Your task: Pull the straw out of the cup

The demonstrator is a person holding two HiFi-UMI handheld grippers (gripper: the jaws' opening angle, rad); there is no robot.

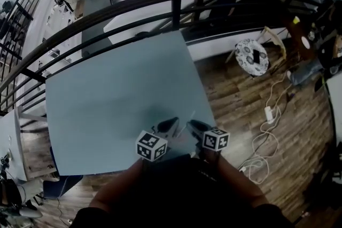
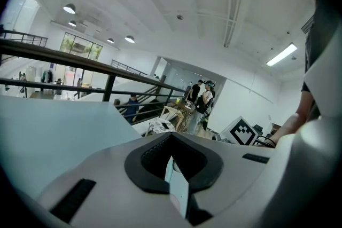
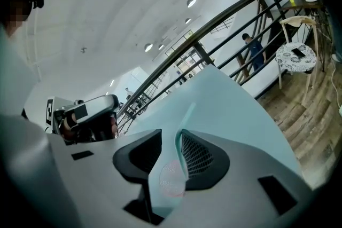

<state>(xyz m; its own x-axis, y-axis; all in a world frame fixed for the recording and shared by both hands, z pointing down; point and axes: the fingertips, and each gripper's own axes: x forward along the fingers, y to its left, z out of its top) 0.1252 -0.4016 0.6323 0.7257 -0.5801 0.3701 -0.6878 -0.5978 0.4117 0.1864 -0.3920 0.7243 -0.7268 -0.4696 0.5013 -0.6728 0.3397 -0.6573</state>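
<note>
Left tongs (image 2: 172, 162): pinched together on a thin pale wall with a pinkish mark. I take it for the side of the cup (image 2: 177, 192).

Right tongs (image 3: 170, 142): jaws apart. The same clear, pink-printed body sits low in the gap. The straw (image 3: 187, 114) runs up out of it close along the right-hand jaw and past the tips, over the counter (image 1: 107, 104). Can't tell if that jaw touches it.

Handling, my guess: the straw is light, thin, probably slick, and kinks if squeezed hard. The cup is soft-walled and would buckle. I'd grip the straw just above the rim, lightly, and pull along its own line while the left tongs steady the cup.
</note>
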